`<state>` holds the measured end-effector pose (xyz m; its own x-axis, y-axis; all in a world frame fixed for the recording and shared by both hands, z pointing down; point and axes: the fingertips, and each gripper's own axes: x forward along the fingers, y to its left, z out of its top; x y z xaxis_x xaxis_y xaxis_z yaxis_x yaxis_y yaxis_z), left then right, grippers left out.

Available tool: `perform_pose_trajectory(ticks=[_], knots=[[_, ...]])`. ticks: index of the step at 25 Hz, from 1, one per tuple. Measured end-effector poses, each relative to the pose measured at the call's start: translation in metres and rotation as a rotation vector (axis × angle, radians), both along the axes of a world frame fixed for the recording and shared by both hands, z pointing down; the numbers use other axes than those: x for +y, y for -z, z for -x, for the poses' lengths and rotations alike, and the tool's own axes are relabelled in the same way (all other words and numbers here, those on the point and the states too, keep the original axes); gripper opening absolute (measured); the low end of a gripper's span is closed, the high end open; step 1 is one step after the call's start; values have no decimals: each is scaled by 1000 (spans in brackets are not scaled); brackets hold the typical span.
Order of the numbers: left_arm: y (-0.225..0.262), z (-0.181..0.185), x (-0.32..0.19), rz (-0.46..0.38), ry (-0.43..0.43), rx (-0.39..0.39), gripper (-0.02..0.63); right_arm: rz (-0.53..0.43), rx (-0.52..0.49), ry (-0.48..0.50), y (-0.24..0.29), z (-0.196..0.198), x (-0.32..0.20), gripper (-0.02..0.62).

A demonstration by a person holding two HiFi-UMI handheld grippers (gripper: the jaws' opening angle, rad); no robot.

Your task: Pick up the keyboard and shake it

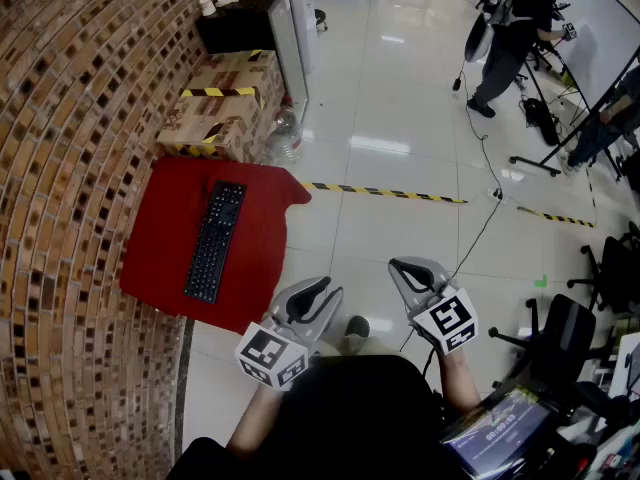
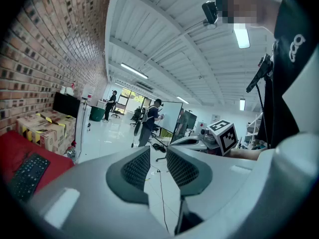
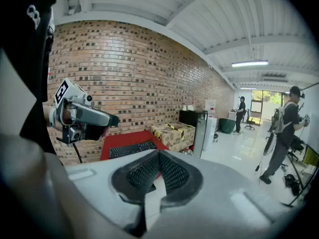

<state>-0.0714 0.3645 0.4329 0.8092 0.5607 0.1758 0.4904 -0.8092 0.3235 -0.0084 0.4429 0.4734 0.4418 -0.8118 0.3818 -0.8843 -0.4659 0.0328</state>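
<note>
Status: both grippers are up in front of me over the tiled floor [image 1: 400,118], and neither is touching anything.

Left gripper [image 2: 158,153] - jaws slightly spread, a narrow gap between the pads, with only floor and the far room showing through it. Nothing is in the gap.

Right gripper [image 3: 158,154] - pads pressed together at the tips, nothing pinched. It points slightly downward, toward the wall side.

The keyboard [image 1: 214,240] is black and lies flat on a red cloth [image 1: 160,248] spread on the floor against the brick wall [image 1: 70,118]. Its long axis runs away from me, roughly along the wall. It sits near the middle of the cloth, with red showing on all sides. It's well apart from both grippers, ahead and to my left.

Past the far edge of the cloth there's a stack of cardboard boxes [image 1: 225,103] with yellow-black tape on them. A clear plastic bottle [image 1: 285,133] stands just beside the boxes on the open-floor side. A tall white panel [image 1: 290,43] is behind the bottle, next to a black cabinet [image 1: 235,23].

A hazard-tape strip [image 1: 385,192] runs across the tiles to the right of the cloth. A person [image 1: 515,28] stands at a whiteboard far across the room, and a black cable [image 1: 478,238] trails over the floor on that side.
</note>
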Motion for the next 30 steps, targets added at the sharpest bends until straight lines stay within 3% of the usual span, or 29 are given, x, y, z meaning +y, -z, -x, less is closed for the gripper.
perform_pose_trajectory(ticks=[5, 9, 13, 20, 25, 30], knots=[[5, -4, 9, 17, -24, -6, 110, -21, 20, 12, 19, -1, 1, -8], [9, -10, 18, 36, -51, 15, 26, -6, 32, 24, 19, -5, 4, -8], [16, -15, 23, 76, -33, 60, 42, 6, 16, 34, 8, -10, 15, -8], [2, -21, 19, 104, 55, 25, 17, -4, -35, 42, -11, -28, 25, -8], [-2, -28, -4, 80, 80, -9, 17, 4, -87, 121, -30, -47, -18, -8], [-19, -51, -64, 113, 190, -41, 17, -9, -91, 267, -29, -61, -93, -8]])
